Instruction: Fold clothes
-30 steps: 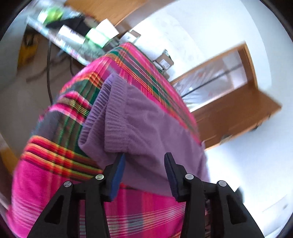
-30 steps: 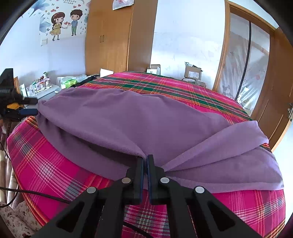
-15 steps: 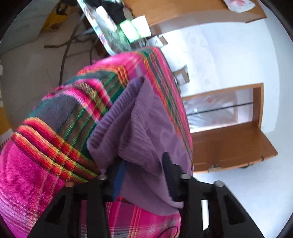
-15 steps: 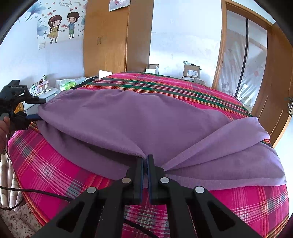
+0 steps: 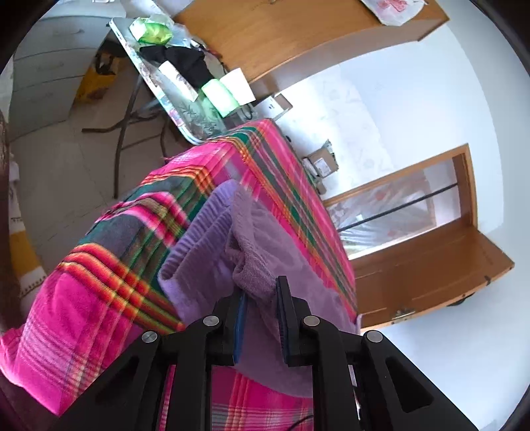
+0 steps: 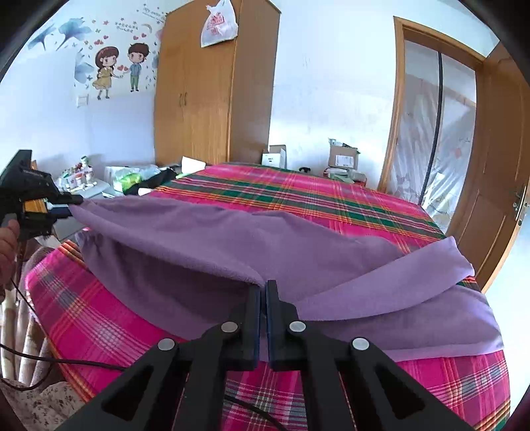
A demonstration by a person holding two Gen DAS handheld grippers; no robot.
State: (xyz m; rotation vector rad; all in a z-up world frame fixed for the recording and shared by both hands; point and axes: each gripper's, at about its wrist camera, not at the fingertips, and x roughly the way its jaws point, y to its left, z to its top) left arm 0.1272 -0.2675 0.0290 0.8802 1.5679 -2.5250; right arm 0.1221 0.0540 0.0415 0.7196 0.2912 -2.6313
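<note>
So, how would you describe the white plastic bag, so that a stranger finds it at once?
Look at the tall wooden wardrobe against the far wall, right of the cartoon couple sticker. The white plastic bag hangs over its top front edge. It alone hangs up high and bears red print; the cardboard boxes sit low, behind the bed.

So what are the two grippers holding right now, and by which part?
Right gripper is shut on the purple garment's near edge. Left gripper is closing on a bunched fold by its ribbed hem.
</note>
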